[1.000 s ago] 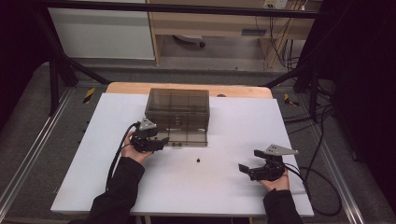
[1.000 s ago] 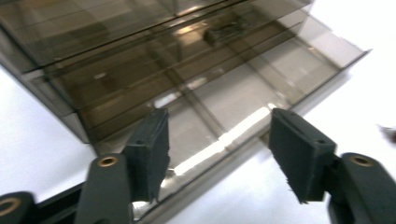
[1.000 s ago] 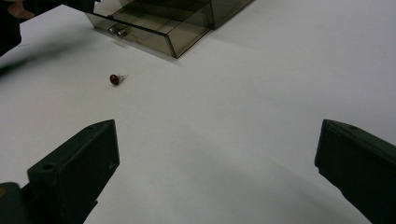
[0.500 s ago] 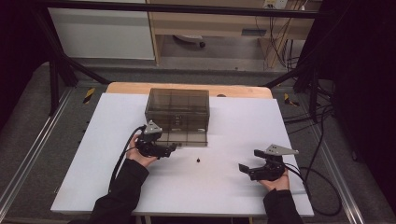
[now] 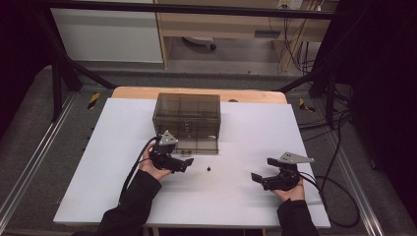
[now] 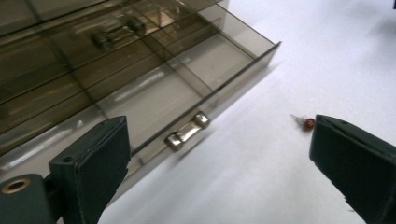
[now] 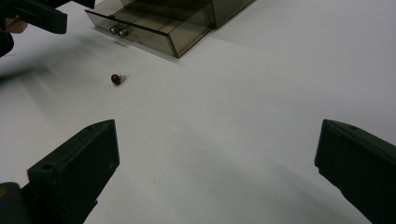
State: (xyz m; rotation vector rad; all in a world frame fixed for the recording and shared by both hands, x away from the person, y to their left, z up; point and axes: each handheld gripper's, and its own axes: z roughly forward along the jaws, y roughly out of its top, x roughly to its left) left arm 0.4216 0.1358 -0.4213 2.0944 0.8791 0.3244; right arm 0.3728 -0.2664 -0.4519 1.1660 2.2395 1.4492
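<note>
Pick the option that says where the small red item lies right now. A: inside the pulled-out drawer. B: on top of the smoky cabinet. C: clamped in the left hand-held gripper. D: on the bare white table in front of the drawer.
D: the small red item lies on the white table, apart from the open drawer and touching no jaw.

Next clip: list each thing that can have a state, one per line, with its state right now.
Bottom drawer: pulled out, nothing visible inside.
Drawer cabinet: upright on the table, upper drawers closed.
Small red part: lying loose on the table, untouched.
Left gripper: open, just opened, nothing between its fingers.
Right gripper: open, empty.
</note>
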